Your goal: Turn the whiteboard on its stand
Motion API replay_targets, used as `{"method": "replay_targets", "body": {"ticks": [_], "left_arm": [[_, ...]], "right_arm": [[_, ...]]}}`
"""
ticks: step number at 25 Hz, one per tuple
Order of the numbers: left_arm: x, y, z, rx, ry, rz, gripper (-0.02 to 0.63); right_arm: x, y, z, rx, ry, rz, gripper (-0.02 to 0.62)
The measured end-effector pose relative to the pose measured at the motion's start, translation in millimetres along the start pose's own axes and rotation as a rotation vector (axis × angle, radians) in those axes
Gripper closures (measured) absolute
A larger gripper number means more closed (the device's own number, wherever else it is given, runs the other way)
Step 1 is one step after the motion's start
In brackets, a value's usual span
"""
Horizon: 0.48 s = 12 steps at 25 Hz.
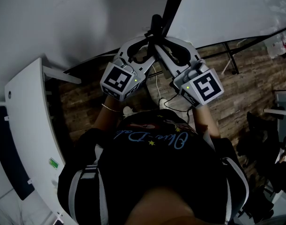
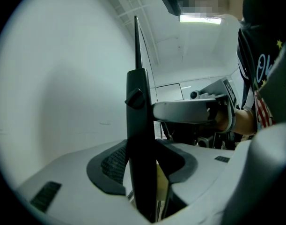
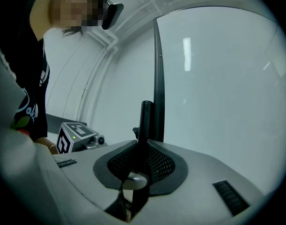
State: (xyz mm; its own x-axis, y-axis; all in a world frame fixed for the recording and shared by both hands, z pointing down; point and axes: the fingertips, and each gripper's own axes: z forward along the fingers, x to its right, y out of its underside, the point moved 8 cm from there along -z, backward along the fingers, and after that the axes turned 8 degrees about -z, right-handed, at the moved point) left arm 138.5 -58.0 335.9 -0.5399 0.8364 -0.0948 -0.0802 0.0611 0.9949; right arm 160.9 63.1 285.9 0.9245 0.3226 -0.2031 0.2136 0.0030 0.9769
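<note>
Under me the wood-plank floor (image 1: 241,102) carries the stand's black leg (image 1: 231,60), loose white cables (image 1: 159,90) and a dark heap (image 1: 262,144) at my right.

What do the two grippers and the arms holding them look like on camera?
The left gripper and right gripper are pale grey moulded shells with curved jaws lined by black mesh-textured pads. Each carries a white cube printed with black square markers and showing a small green light. The person wears a black top with white-striped sleeves and pale blue script.
</note>
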Motion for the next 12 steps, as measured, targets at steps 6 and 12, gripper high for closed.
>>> {"method": "replay_targets", "body": {"ticks": [6,12], "left_arm": [[-5.2,-0.2,-1.2,-0.014,0.004,-0.005,0.42],[-11.3,-2.5,-0.1,-0.017,0.003,-0.004,0.422]], "right_arm": [[0.5,0.5,4.6,-0.005,-0.007,0.005,0.532],[3.1,1.3,11.2,-0.016,-0.015,0.004,0.532]]}}
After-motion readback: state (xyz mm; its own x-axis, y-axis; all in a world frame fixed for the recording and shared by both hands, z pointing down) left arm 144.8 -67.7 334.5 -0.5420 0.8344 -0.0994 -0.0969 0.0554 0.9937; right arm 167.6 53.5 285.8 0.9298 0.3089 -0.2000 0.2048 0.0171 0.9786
